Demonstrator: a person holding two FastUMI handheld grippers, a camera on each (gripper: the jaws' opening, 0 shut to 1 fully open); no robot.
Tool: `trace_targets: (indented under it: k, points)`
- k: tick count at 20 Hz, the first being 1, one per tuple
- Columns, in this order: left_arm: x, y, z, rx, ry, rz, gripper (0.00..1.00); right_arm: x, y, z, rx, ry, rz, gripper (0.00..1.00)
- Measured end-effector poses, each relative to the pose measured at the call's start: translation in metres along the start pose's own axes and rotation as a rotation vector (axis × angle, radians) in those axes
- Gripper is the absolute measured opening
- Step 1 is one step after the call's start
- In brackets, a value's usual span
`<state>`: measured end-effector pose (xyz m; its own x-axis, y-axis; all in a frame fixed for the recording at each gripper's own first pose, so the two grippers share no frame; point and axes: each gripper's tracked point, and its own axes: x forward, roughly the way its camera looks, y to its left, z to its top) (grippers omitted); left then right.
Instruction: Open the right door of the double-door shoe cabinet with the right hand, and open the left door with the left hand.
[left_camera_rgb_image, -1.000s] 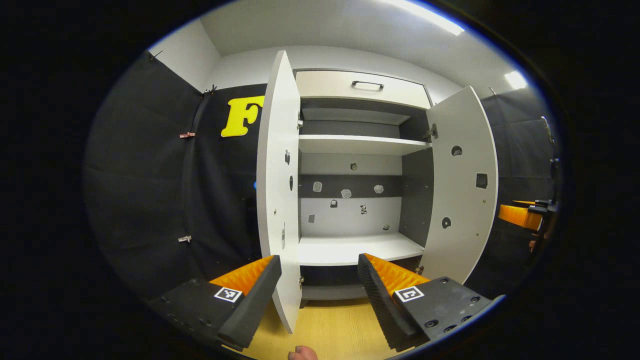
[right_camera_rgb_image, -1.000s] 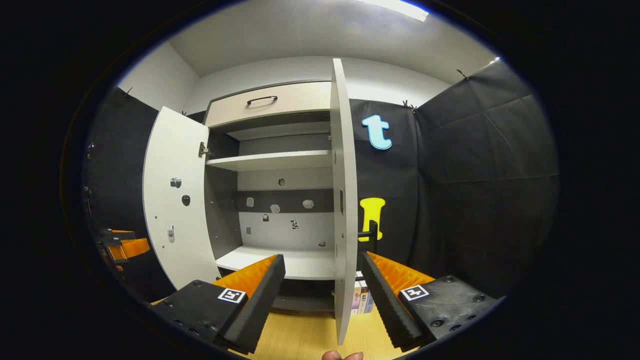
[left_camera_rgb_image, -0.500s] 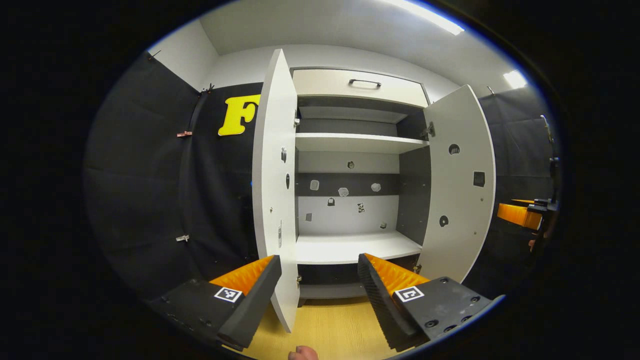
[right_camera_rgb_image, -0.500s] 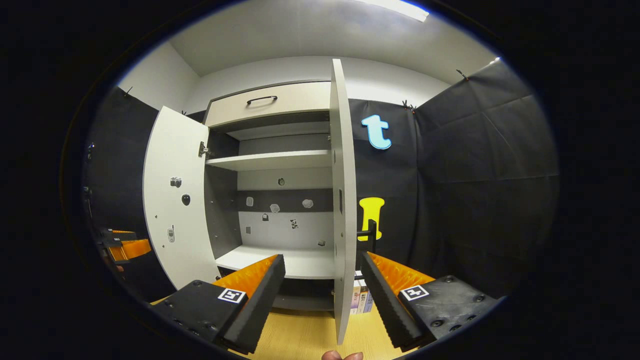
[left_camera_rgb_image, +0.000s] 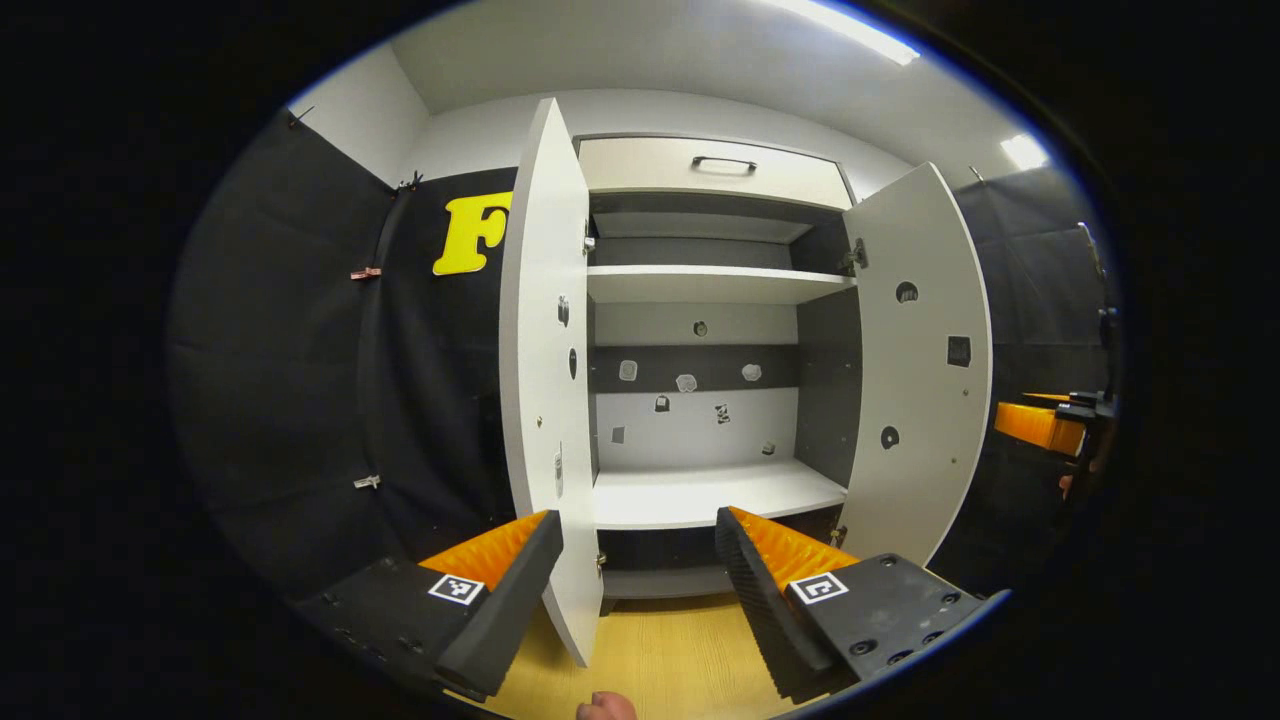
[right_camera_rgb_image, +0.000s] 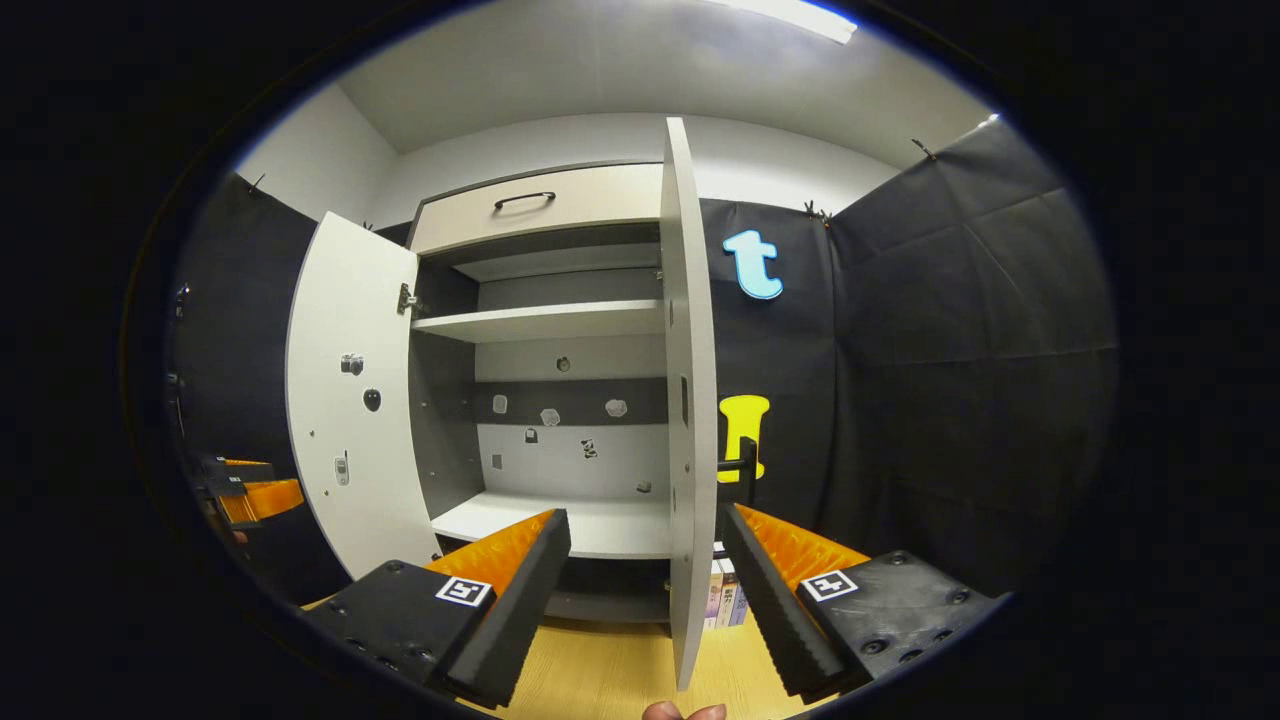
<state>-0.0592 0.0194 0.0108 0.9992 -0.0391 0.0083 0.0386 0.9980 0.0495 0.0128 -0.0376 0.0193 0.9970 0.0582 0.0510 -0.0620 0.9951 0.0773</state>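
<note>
Standing open on both sides: shoe cabinet (left_camera_rgb_image: 700, 400) at the booth's back wall, bare inside; two doors, counted; left door (left_camera_rgb_image: 545, 380) swung out edge-on between the spread fingers of the left gripper (left_camera_rgb_image: 640, 590), right door (right_camera_rgb_image: 685, 400) swung out edge-on between the spread fingers of the right gripper (right_camera_rgb_image: 645, 590); both tools released, jaws wide, gripping nothing, each door edge in the gap and not visibly pressed from either side. Judged as stiff flat panels, rigid and light enough to swing on their hinges with a gentle pull, smooth-faced and likely slippery if pinched on the flat; best taken at the free vertical edge, or at the dark handle (right_camera_rgb_image: 740, 470) jutting from the right door's outer face. Counted further: two shelves (left_camera_rgb_image: 715, 285) inside, upper and lower; one drawer (left_camera_rgb_image: 715, 170) above with one handle; a scatter of small stickers (left_camera_rgb_image: 686, 383) on the back panel, too small to number surely; a few books (right_camera_rgb_image: 725, 600) standing on the wooden floor (left_camera_rgb_image: 660, 650) beside the cabinet. Seen far off in each view: the other gripper at the edge. Task judged essentially done, with both doors wide.
</note>
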Motion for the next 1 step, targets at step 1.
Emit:
trace_targets:
  k: [1]
  points:
    - [0.0008,-0.0008,-0.0006,0.002,0.000,-0.004,0.95,0.0000,0.0016,-0.0012,-0.005,0.002,0.001,0.96]
